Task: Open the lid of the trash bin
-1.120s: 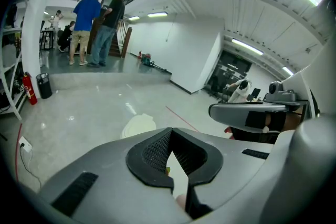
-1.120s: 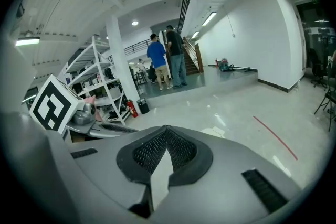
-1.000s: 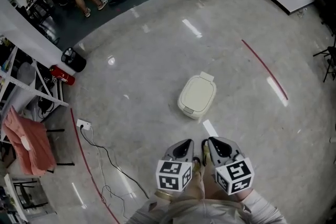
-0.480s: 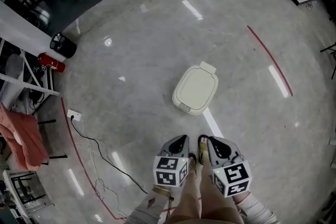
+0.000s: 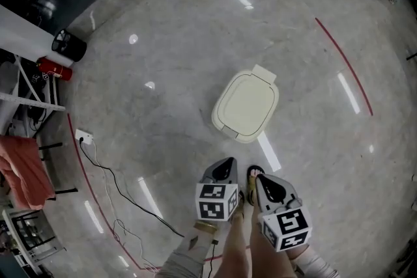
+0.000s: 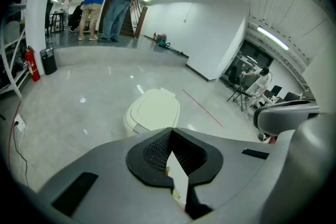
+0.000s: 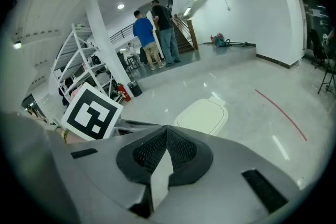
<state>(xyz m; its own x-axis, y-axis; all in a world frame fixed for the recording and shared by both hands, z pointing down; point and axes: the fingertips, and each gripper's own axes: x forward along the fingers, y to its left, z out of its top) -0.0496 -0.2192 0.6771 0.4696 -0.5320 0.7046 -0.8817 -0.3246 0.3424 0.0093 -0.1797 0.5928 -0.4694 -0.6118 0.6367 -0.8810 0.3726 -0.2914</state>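
Observation:
A cream trash bin (image 5: pixel 246 105) stands on the grey floor with its lid down. It is ahead of both grippers, a good step away. It also shows in the left gripper view as the bin (image 6: pixel 153 110) and in the right gripper view as the bin (image 7: pixel 203 115). My left gripper (image 5: pixel 225 166) and right gripper (image 5: pixel 257 178) are held side by side close to the person's legs, both pointing at the bin. In each gripper view the jaws are shut with nothing between them: left gripper (image 6: pixel 169 131), right gripper (image 7: pixel 167 129).
At the left are a metal rack (image 5: pixel 26 101), a red fire extinguisher (image 5: pixel 53 68), a small black bin (image 5: pixel 68 45), a pink cloth (image 5: pixel 23 169) and a power strip (image 5: pixel 83 137) with a trailing cable. A red line (image 5: pixel 344 66) crosses the floor at right. People (image 6: pixel 107 0) stand far behind.
The bin has come nearer and looks larger in the head view. Both grippers stay shut and side by side, close to the legs.

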